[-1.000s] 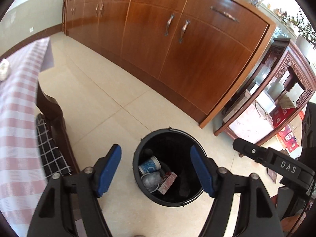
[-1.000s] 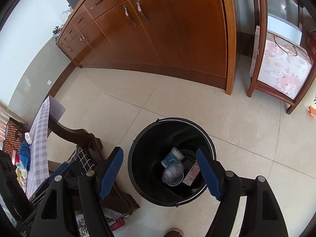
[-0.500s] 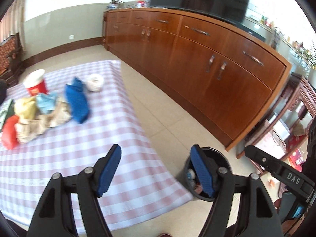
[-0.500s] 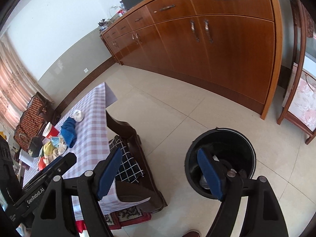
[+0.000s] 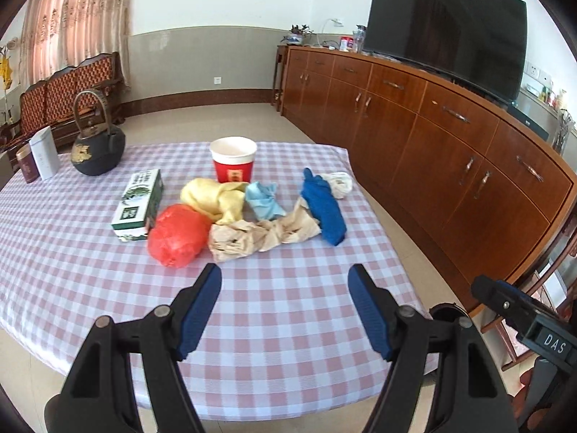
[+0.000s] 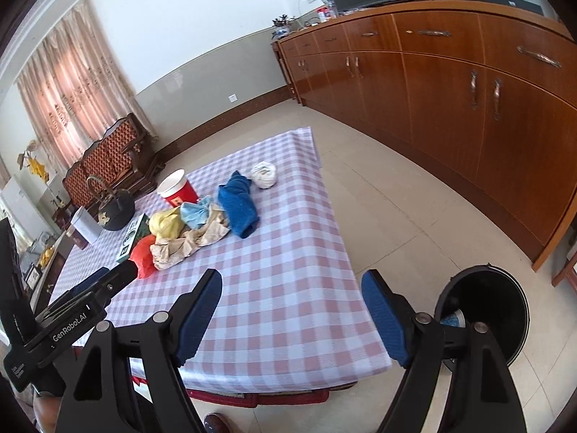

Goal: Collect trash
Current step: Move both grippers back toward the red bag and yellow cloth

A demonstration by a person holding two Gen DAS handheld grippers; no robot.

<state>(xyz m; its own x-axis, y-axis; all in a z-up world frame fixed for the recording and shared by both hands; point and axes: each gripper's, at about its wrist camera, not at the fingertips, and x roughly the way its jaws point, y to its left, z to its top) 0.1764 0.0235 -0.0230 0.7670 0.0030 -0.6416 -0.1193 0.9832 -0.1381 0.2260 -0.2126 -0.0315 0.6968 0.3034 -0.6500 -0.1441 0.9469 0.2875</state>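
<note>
Jaws spread empty, both grippers tilted tableward

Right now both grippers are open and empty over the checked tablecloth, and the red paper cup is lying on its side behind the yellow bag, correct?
Not quite. The red paper cup stands upright, mouth up, as the left wrist view shows. The rest holds: left gripper and right gripper open and empty over the checked tablecloth, cup behind the yellow bag.
</note>
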